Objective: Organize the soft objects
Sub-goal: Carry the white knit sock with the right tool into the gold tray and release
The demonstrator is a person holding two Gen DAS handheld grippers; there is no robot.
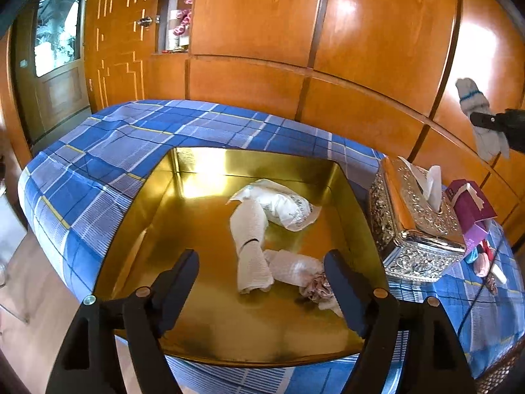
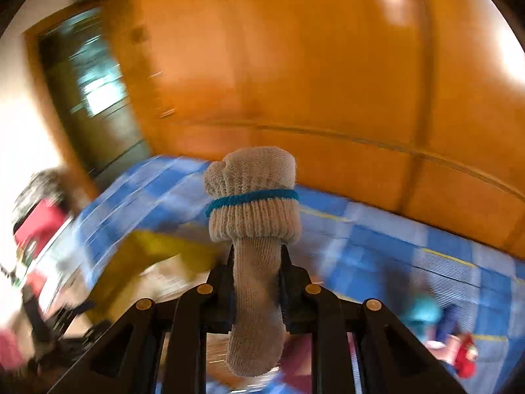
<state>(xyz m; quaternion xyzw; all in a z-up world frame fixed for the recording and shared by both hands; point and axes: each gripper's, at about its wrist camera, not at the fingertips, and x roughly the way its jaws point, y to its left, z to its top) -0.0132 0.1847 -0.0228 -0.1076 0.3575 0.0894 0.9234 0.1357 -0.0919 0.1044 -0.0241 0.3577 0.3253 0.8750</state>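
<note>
A shiny gold tray (image 1: pixel 157 197) lies on the blue plaid bedcover (image 1: pixel 98 151). In it lie a rolled white cloth (image 1: pixel 251 249), a white printed pouch (image 1: pixel 282 205), a second white cloth (image 1: pixel 295 267) and a pinkish scrunchie (image 1: pixel 315 290). My left gripper (image 1: pixel 262 275) hovers open over the tray with nothing between its fingers. My right gripper (image 2: pixel 256 262) is shut on a beige knitted sock (image 2: pixel 254 193) with a teal band. That sock (image 1: pixel 474 105) also shows high at the right of the left wrist view, pinched by the right gripper (image 1: pixel 485 121).
An ornate silver tissue box (image 1: pixel 416 226) stands right of the tray, a purple tissue pack (image 1: pixel 472 210) beyond it. Small pink and blue items (image 1: pixel 485 259) lie on the cover at the right. Wooden wardrobe panels (image 1: pixel 295 32) rise behind; a door (image 1: pixel 55 49) is at the left.
</note>
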